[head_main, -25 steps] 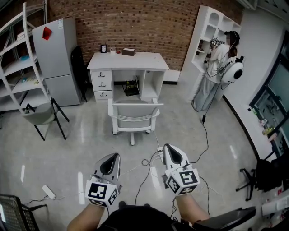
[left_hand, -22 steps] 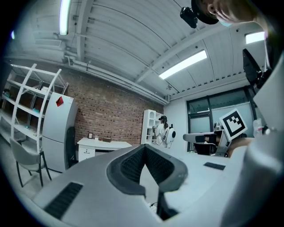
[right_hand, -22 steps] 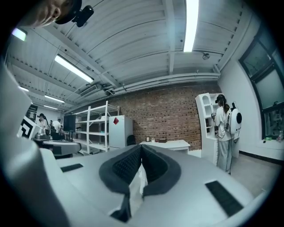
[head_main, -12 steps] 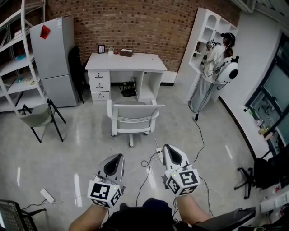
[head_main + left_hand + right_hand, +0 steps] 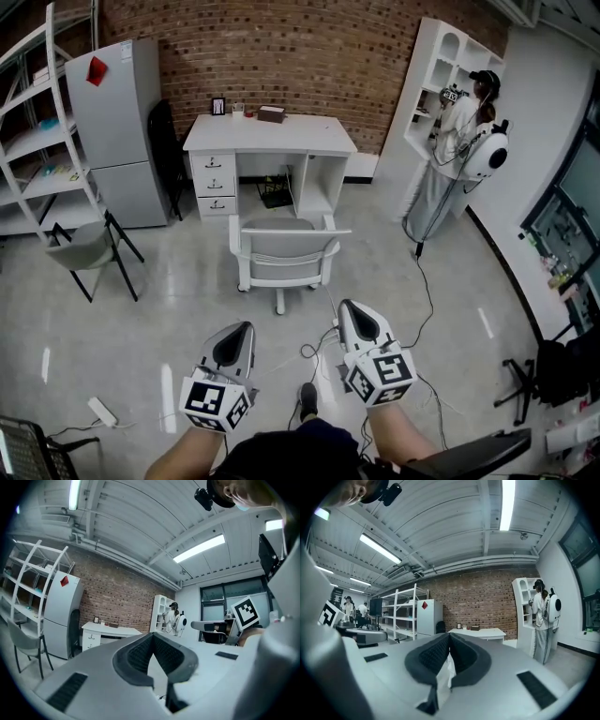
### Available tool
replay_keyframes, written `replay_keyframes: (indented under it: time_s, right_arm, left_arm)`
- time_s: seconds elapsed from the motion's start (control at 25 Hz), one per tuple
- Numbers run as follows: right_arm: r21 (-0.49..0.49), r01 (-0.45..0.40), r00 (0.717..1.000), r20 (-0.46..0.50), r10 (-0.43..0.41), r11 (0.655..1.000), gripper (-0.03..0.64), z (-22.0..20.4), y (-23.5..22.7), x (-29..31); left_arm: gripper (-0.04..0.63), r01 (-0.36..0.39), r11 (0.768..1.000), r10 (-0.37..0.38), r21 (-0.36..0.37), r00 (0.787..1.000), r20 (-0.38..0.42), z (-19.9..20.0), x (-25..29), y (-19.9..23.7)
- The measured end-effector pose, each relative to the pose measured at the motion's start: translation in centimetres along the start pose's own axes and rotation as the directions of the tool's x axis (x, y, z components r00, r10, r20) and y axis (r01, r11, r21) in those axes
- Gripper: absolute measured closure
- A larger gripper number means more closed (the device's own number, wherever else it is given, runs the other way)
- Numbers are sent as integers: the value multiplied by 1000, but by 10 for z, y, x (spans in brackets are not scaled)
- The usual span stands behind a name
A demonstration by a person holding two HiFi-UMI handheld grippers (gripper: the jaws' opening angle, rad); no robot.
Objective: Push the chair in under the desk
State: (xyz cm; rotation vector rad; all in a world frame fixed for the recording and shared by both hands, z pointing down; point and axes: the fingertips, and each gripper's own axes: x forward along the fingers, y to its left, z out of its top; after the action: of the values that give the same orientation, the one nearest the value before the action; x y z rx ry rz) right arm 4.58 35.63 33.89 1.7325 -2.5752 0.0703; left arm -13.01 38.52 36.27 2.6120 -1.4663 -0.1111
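Jaws meet, empty, on both the left gripper and the right gripper, side by side above the floor. Ahead, one white chair stands just outside one white desk, its back facing the grippers. A second, grey chair stands left.

The chair is a pale grey office chair with a slatted back, two armrests and a single post on a wheeled foot. It stands upright on the floor, well ahead of the left gripper and the right gripper, roughly in line with the gap between them, its back turned to them and touched by neither. Just beyond it is the white desk, set against the brick wall, three drawers on its left side, the open knee space facing the chair's seat.
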Motion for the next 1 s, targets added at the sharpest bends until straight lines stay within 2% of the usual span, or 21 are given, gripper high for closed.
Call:
replay_keyframes:
  time_s: [0.56, 1.0]
  right_arm:
    - [29, -46, 999, 18, 46, 999, 611, 6, -93, 88]
    - [43, -87, 996, 1, 87, 995, 611, -5, -155, 128]
  left_arm:
    - [588, -75, 997, 75, 9, 997, -28, -1, 112, 24]
    - [588, -106, 994, 108, 37, 992, -60, -7, 182, 22]
